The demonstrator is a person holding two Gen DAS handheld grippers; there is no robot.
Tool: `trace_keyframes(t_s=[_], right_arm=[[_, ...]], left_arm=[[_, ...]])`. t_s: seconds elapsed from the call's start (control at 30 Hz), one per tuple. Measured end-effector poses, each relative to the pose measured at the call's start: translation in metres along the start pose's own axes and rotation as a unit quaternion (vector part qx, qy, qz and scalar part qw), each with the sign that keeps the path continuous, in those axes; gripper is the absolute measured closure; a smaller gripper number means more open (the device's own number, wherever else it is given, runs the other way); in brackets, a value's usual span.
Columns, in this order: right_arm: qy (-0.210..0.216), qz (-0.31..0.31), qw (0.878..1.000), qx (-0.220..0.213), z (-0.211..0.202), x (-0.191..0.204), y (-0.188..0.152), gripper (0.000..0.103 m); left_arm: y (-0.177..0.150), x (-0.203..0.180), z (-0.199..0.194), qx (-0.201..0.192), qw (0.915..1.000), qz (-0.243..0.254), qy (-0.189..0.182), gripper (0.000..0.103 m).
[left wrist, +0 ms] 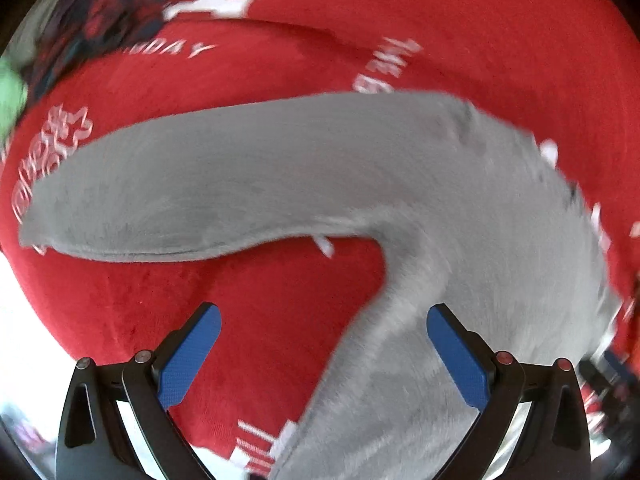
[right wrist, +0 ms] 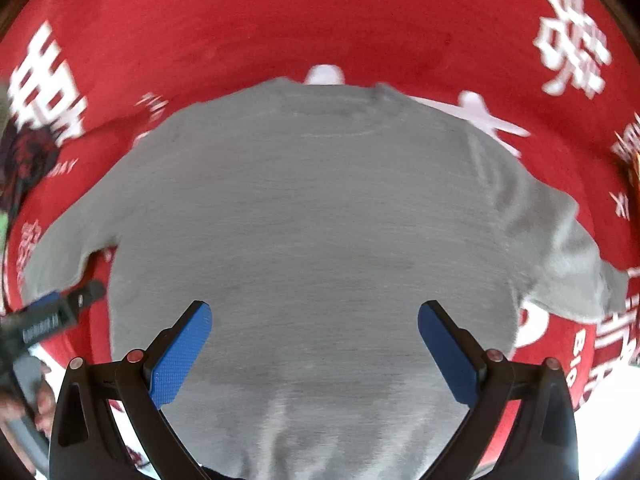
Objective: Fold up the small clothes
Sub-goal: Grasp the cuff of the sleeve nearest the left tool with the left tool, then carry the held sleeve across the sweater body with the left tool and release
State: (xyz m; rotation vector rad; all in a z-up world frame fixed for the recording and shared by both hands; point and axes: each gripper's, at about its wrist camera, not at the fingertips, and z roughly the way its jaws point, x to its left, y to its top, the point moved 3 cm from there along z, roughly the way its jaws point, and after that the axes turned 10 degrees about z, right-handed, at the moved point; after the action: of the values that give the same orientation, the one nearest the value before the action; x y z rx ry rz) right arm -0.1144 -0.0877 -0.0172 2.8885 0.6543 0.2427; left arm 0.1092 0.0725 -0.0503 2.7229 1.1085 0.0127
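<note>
Blue-padded fingers [right wrist: 182, 356] of the right gripper [right wrist: 315, 354] are standing spread wide, holding nothing, and the grey sweater [right wrist: 312, 240] is lying flat directly between and beyond them, its body filling the gap from pad to pad. Its neckline is pointing away from the fingers, one sleeve is reaching out past the left finger and the other past the right finger. Underneath, a red cloth [right wrist: 320, 20] with white lettering is covering the counter on all sides. Just outside the right gripper's left finger, the left gripper [right wrist: 48, 316] is showing as a dark, blurred shape near the sleeve end.

From the left wrist view, the left gripper [left wrist: 324, 354] is also spread open and empty. Here the sweater [left wrist: 440, 200] is running under its right finger [left wrist: 460, 356] and on beyond it, while one sleeve [left wrist: 180, 192] is sweeping across ahead of both fingertips toward the left. Bare red cloth [left wrist: 248, 312] is lying between the fingers, on the left finger's side.
</note>
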Motion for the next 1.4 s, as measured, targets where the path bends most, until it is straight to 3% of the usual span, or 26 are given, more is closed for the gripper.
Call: trace_keyframes(t_s=[0.1, 0.2, 0.3, 0.43, 0.53, 0.67, 0.83, 0.93, 1.0, 1.07, 1.23, 1.4], right_arm=[[0.009, -0.023, 1.0, 0.017, 0.006, 0.02, -0.009, 0.0], [0.022, -0.039, 0.998, 0.034, 0.015, 0.04, -0.022, 0.0], [0.028, -0.051, 0.997, 0.05, 0.022, 0.052, -0.033, 0.0], [0.032, -0.065, 0.995, 0.064, 0.03, 0.062, -0.043, 0.0], [0.032, -0.069, 0.995, 0.066, 0.033, 0.068, -0.047, 0.0], [0.034, -0.069, 0.995, 0.066, 0.034, 0.072, -0.05, 0.0], [0.034, -0.069, 0.995, 0.07, 0.037, 0.076, -0.052, 0.0], [0.035, -0.066, 0.995, 0.073, 0.04, 0.079, -0.053, 0.0], [0.037, -0.066, 0.995, 0.072, 0.04, 0.081, -0.053, 0.0], [0.039, -0.067, 0.994, 0.071, 0.04, 0.082, -0.054, 0.0], [0.043, -0.061, 0.995, 0.069, 0.037, 0.077, -0.054, 0.0], [0.05, -0.044, 0.996, 0.059, 0.029, 0.06, -0.051, 0.0]], left_arm=[[0.0, 0.036, 0.012, -0.025, 0.9954, -0.067, -0.064, 0.0], [-0.001, 0.064, 0.033, -0.036, 0.9791, -0.134, -0.149, 0.0], [-0.003, 0.076, 0.058, -0.035, 0.9539, -0.196, -0.224, 0.0], [0.005, 0.085, 0.073, -0.057, 0.93, -0.255, -0.258, 0.0], [0.013, 0.107, 0.064, -0.099, 0.9203, -0.284, -0.251, 0.0], [0.017, 0.145, 0.042, -0.142, 0.9239, -0.289, -0.208, 0.0], [0.008, 0.18, 0.029, -0.15, 0.9298, -0.295, -0.162, 0.004], [0.005, 0.188, 0.03, -0.138, 0.9345, -0.302, -0.128, 0.042], [0.007, 0.187, 0.039, -0.135, 0.9354, -0.298, -0.133, 0.093], [0.005, 0.19, 0.04, -0.137, 0.9335, -0.298, -0.145, 0.093], [0.019, 0.172, 0.009, -0.182, 0.9457, -0.228, -0.143, 0.096], [0.052, 0.104, -0.045, -0.228, 0.9498, -0.108, -0.185, 0.096]])
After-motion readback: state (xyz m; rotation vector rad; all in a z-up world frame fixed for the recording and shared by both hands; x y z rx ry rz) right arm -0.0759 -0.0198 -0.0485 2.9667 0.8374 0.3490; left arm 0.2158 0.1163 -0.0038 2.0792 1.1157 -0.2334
